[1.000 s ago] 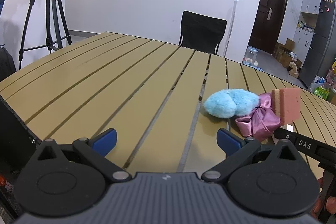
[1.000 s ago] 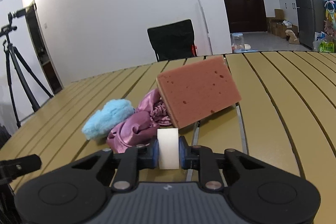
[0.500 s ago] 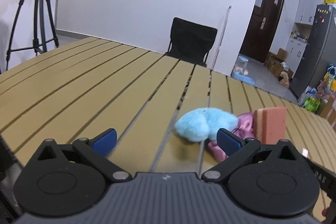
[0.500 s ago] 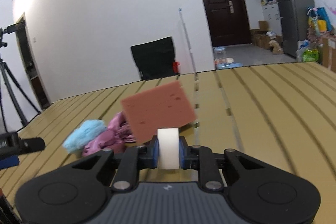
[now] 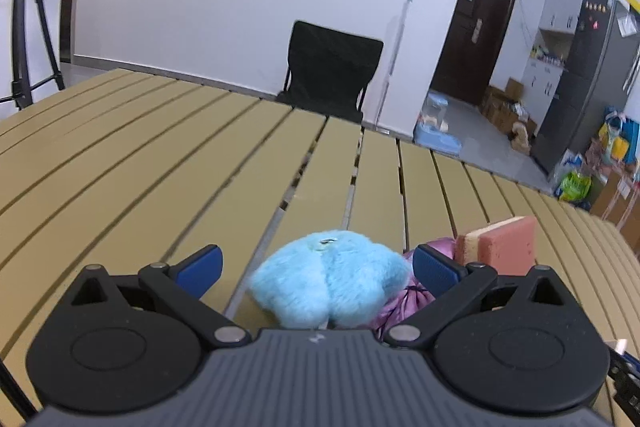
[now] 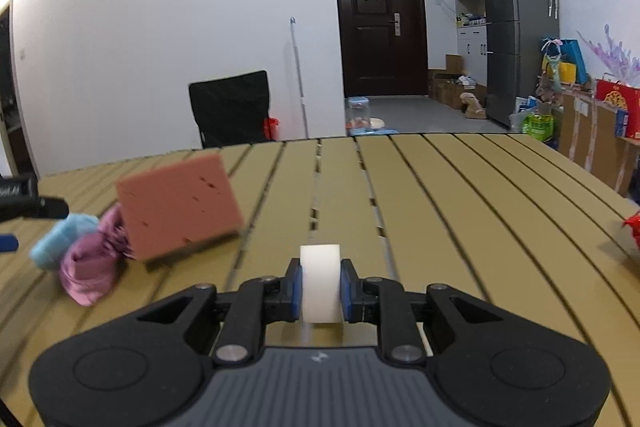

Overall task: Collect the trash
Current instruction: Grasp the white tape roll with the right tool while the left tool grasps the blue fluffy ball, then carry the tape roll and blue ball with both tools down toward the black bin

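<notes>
My left gripper (image 5: 316, 267) is open, its blue pads on either side of a fluffy light-blue ball (image 5: 330, 277) that lies on the slatted tan table (image 5: 160, 163). A pink satin scrunchie (image 5: 404, 301) and a pink-and-yellow sponge (image 5: 500, 247) lie just to its right. My right gripper (image 6: 320, 287) is shut on a white foam block (image 6: 320, 283) above the table. In the right wrist view the sponge (image 6: 176, 205) leans on the scrunchie (image 6: 90, 267) at the left, with the blue ball (image 6: 60, 241) behind them.
A red wrapper (image 6: 632, 227) lies at the table's right edge. A black chair (image 5: 332, 71) stands beyond the far edge. A tripod (image 5: 24, 7) stands at the far left. A dark door (image 6: 380, 23), a fridge (image 6: 516, 23) and bags (image 6: 536, 125) lie beyond.
My left gripper has moved right and forward, so the blue ball now sits between its open fingers. My right gripper has swung right with the white block; the sponge pile has shifted left in its view.
</notes>
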Motion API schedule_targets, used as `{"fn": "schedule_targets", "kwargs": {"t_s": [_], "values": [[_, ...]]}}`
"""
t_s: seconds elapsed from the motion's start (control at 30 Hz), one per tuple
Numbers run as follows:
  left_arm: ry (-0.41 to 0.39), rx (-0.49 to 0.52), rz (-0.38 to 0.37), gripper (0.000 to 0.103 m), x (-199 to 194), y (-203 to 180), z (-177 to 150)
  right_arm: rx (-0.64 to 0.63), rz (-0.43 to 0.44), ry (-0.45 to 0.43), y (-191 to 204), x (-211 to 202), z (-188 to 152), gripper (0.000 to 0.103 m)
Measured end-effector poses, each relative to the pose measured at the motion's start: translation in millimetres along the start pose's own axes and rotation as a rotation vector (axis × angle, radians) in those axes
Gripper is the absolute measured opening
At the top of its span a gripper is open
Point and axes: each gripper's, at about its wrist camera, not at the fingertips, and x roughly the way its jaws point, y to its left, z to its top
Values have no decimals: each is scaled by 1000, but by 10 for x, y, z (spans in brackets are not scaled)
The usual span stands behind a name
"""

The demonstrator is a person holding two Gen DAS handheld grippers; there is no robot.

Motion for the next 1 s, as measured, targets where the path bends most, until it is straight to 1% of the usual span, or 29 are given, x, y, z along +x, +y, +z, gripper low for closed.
{"fn": "schedule_targets", "kwargs": {"t_s": [0.07,0.2,0.23,0.33,0.37,0.4,0.47,0.5,0.53,0.6,0.7,1.0], "values": [[36,-2,22,103,128,-26,3,6,-5,2,-50,-6,-6,18],[77,-54,8,103,279,39,2,-7,-17,-20,-78,-45,-24,18],[88,-69,2,103,308,65,1,-11,-17,-24,-76,-54,-31,18],[129,-106,-51,102,412,144,-14,-26,-26,-34,-46,-79,-46,18],[126,-109,-56,102,418,155,-26,-27,-30,-38,-41,-83,-47,18],[120,-105,-53,100,417,157,-28,-28,-32,-40,-37,-80,-46,18],[105,-88,-45,87,400,153,-33,-29,-36,-44,-30,-79,-45,18],[100,-84,-46,74,394,145,-32,-29,-38,-45,-28,-80,-34,18],[99,-79,-60,69,391,148,-41,-27,-38,-46,-32,-80,-32,18],[96,-76,-75,64,390,159,-44,-22,-38,-46,-35,-73,-28,18],[75,-82,-83,59,338,161,-53,-13,-38,-47,-39,-62,-34,18],[-3,-23,-51,57,127,183,-90,-3,-35,-58,-58,-61,-45,18]]}}
